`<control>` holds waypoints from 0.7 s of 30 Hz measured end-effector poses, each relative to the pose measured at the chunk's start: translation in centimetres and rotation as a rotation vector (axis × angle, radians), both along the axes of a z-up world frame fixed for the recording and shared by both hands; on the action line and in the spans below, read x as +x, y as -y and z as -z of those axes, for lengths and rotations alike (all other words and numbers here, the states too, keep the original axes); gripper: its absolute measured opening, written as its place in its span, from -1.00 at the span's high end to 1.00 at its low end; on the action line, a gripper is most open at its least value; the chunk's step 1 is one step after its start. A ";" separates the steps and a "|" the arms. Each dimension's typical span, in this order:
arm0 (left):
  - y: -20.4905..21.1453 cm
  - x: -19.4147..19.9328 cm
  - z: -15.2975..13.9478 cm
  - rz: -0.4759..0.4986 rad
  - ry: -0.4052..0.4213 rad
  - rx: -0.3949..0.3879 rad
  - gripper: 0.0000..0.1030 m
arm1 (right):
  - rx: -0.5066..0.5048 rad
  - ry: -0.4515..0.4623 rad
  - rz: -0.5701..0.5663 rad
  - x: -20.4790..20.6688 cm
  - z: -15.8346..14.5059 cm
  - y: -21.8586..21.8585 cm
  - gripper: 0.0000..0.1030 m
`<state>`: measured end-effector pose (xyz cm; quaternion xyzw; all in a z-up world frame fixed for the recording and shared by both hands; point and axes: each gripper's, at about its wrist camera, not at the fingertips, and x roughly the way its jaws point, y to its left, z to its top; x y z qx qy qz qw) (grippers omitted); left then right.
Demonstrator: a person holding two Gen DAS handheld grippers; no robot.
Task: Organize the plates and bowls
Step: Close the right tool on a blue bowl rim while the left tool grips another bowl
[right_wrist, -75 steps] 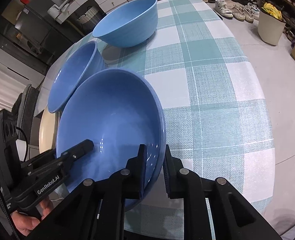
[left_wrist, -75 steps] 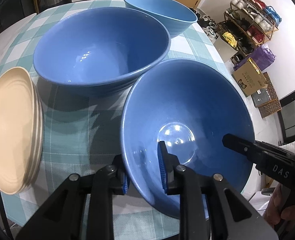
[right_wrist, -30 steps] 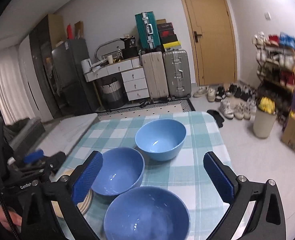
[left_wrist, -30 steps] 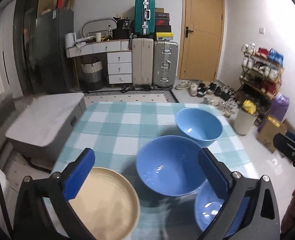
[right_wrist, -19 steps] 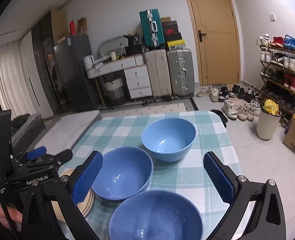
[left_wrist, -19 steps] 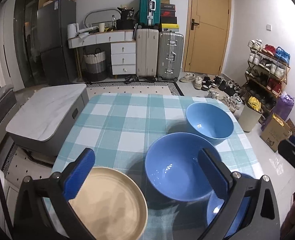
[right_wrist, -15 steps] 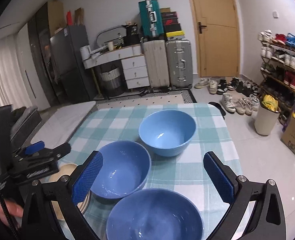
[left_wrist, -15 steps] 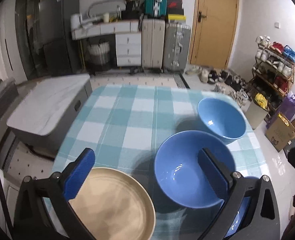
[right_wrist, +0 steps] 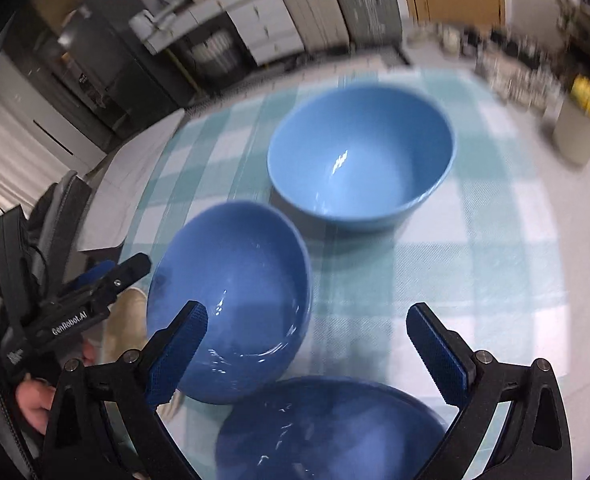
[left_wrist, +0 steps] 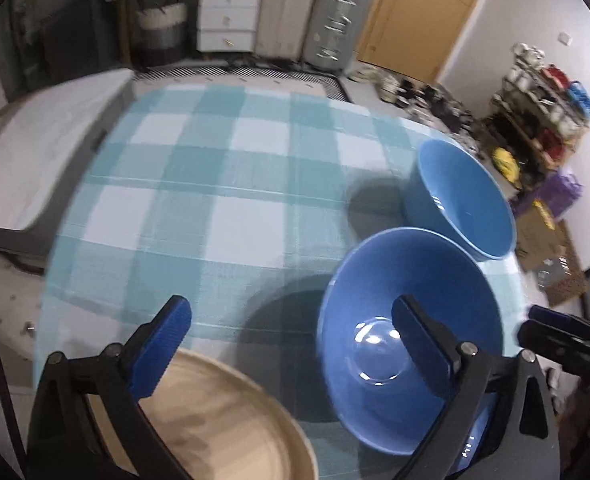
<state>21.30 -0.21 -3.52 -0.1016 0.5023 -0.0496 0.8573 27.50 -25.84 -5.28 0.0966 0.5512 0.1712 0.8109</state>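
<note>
Three blue bowls stand on a round table with a teal checked cloth. The far bowl also shows in the left wrist view. The middle bowl also shows in the left wrist view. The near bowl lies under my right gripper. A stack of beige plates lies under my left gripper. My left gripper is open and empty above the plates and middle bowl. My right gripper is open and empty above the near and middle bowls.
Beyond the table are suitcases, a white drawer unit, a wooden door and a shoe rack at right. A grey box stands left of the table. The table edge curves close at left and right.
Both grippers let go of the near bowl, opened wide and rose. Since half a second ago both have dropped lower and tilted down toward the table; the views are blurred by motion.
</note>
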 end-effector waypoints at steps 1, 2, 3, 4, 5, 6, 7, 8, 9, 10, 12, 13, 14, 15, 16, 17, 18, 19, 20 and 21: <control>0.3 0.4 0.4 0.032 -0.023 -0.010 -0.74 | 0.002 -0.018 0.001 0.4 0.4 -0.1 -0.96; 0.5 0.6 0.5 0.044 -0.036 0.001 -0.62 | -0.002 -0.026 -0.003 0.8 0.8 -0.3 -0.93; 0.7 0.9 0.7 0.055 -0.047 0.019 -0.62 | -0.016 -0.026 -0.012 1.1 1.0 -0.5 -0.91; 0.9 1.2 1.0 0.070 -0.053 0.029 -0.61 | -0.042 -0.025 -0.021 1.4 1.3 -0.9 -0.88; 1.0 1.3 1.1 0.078 -0.056 0.032 -0.56 | -0.061 -0.027 -0.022 1.6 1.5 -1.2 -0.80; 1.1 1.4 1.2 0.089 -0.062 0.033 -0.48 | -0.076 -0.030 -0.017 1.9 1.7 -1.3 -0.74; 1.2 1.7 1.5 0.103 -0.075 0.034 -0.28 | -0.080 -0.037 -0.017 2.2 1.9 -1.4 -0.58; 1.3 1.8 1.7 0.118 -0.093 0.036 -0.08 | -0.080 -0.049 -0.024 2.5 2.1 -1.5 -0.44; 1.4 2.2 2.2 0.132 -0.124 0.038 -0.03 | -0.080 -0.067 -0.032 2.8 2.5 -1.6 -0.40; 1.3 2.4 2.5 0.135 -0.141 0.039 0.00 | -0.080 -0.079 -0.036 3.0 2.8 -1.8 -0.36; 1.1 2.6 3.1 0.127 -0.177 0.046 0.16 | -0.094 -0.098 -0.052 3.1 3.4 -2.0 -0.07; 1.1 2.7 3.3 0.130 -0.182 0.037 0.18 | -0.104 -0.110 -0.070 3.3 3.8 -2.3 0.19; 1.1 2.7 3.4 0.135 -0.185 0.038 0.20 | -0.110 -0.127 -0.082 3.4 4.2 -2.5 0.23; 1.2 2.7 3.4 0.142 -0.185 0.039 0.22 | -0.104 -0.139 -0.084 3.3 4.5 -2.7 0.25; 1.3 2.6 3.3 0.150 -0.183 0.032 0.31 | -0.093 -0.146 -0.084 3.3 4.7 -2.7 0.30; 1.3 2.6 3.4 0.155 -0.186 0.027 0.40 | -0.092 -0.151 -0.084 3.2 4.9 -2.7 0.36; 1.4 2.5 3.3 0.159 -0.188 0.024 0.46 | -0.098 -0.152 -0.089 3.2 5.1 -2.8 0.40; 1.6 2.5 3.3 0.168 -0.188 0.018 0.57 | -0.104 -0.149 -0.091 3.1 5.1 -2.9 0.47; 1.7 2.4 3.3 0.176 -0.191 0.018 0.65 | -0.108 -0.141 -0.091 3.1 5.1 -3.0 0.53; 1.8 2.4 3.2 0.181 -0.194 0.018 0.69 | -0.106 -0.136 -0.091 3.0 5.1 -3.1 0.57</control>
